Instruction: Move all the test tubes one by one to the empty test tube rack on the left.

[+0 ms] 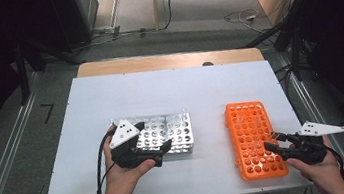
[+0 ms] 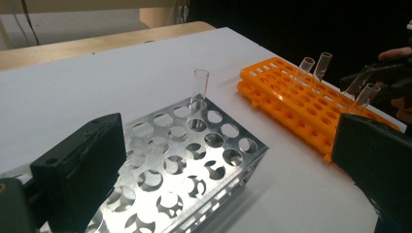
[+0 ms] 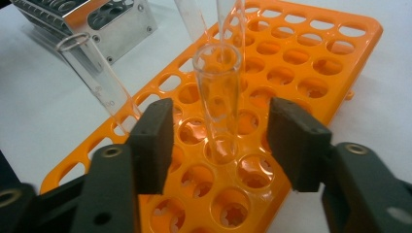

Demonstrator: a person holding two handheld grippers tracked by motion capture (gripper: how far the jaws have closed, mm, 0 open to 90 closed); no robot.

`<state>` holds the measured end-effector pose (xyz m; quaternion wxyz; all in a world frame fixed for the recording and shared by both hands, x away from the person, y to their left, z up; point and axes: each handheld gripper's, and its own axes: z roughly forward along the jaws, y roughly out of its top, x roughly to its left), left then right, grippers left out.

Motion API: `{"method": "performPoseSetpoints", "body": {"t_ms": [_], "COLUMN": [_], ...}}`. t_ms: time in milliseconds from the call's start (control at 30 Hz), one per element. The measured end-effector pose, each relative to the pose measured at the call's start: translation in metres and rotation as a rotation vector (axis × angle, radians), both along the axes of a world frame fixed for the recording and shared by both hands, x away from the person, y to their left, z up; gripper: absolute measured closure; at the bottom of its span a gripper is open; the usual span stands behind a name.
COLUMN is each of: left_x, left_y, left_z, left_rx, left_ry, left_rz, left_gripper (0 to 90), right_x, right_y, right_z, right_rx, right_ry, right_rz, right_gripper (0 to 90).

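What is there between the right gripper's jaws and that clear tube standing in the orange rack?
Nothing visible. The right gripper is open, one jaw on each side of the clear glass test tube standing upright in the orange plastic rack, with open gaps both sides. Another clear tube leans left, outside the jaws.

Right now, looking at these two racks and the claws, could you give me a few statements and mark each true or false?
1. The orange rack lies flat on the white table. True.
2. The right claw is clamped shut on a tube. False: its jaws stand open either side of a clear tube in the orange rack.
3. The metal rack holds one clear tube. True.
4. The left claw grips the metal rack. False: it is open, holding nothing.
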<state>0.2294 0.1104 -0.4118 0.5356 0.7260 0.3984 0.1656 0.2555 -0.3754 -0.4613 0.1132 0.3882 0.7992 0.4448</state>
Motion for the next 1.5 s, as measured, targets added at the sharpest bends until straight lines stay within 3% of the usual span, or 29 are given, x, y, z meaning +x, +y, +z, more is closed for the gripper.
{"method": "performPoseSetpoints", "body": {"t_ms": [200,433,867,1300,1367,1500], "left_x": [-0.004,-0.004,-0.003,-0.004,-0.004,-0.004], "left_y": [0.007,0.012,0.011,0.013,0.013,0.012], "left_z": [-0.006,-0.007,-0.009,-0.008,-0.008,-0.007], "left_rx": [0.012,0.004,0.005,0.003,0.003,0.003], "left_ry": [0.011,0.019,0.023,0.019,0.019,0.017], "left_rz": [0.014,0.028,0.023,0.025,0.025,0.024], "left_gripper": [0.0,0.0,0.0,0.0,0.0,0.0], "right_x": [0.002,0.003,0.002,-0.002,-0.003,-0.003], "right_y": [0.000,0.005,0.007,0.000,-0.001,0.005], "right_z": [-0.006,-0.009,-0.009,0.025,0.036,0.048], "right_rx": [-0.019,-0.042,-0.055,0.034,0.061,0.068], "right_ry": [0.009,-0.026,-0.052,-0.071,-0.082,-0.103], "right_rz": [-0.003,0.003,0.013,-0.045,-0.058,-0.039], "right_gripper": [56.5,68.1,73.7,73.9,73.9,73.9]}}
